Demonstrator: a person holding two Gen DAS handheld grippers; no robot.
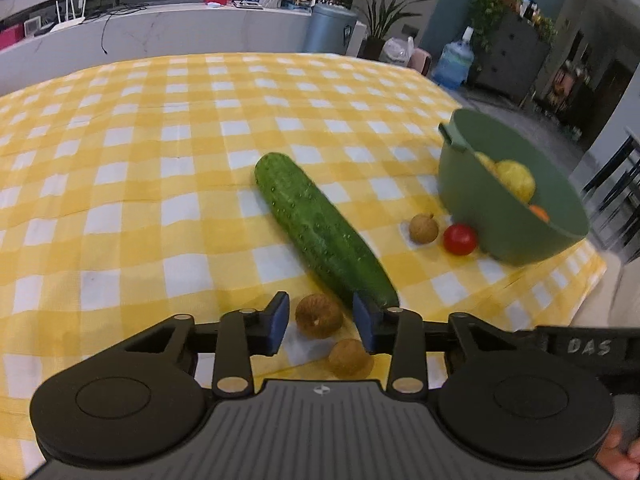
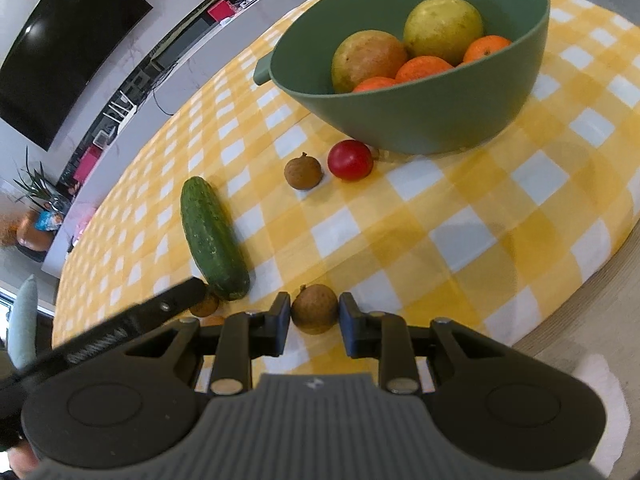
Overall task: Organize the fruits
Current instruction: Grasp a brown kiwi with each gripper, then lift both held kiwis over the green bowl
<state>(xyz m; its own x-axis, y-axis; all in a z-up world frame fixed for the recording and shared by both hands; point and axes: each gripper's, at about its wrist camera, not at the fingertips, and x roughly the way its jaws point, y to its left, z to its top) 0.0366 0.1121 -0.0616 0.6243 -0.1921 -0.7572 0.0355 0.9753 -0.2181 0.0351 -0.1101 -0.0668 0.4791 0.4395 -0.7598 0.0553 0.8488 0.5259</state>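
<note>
A: Yellow-and-white checked cloth covers the desk. Where is the fruit?

B: The green bowl stands near the far right edge, holding two yellow-green round fruits and several oranges. Just in front of it lie a red cherry tomato and a brown longan, side by side, apart.

A: And the cucumber?

B: Lying on the cloth, its near end by the left claw.

A: How do the claws stand?

B: The left claw is spread apart around a second longan without touching it; another longan sits just nearer. The right claw brackets a longan, fingers close against its sides; whether they press it I cannot tell.
</note>
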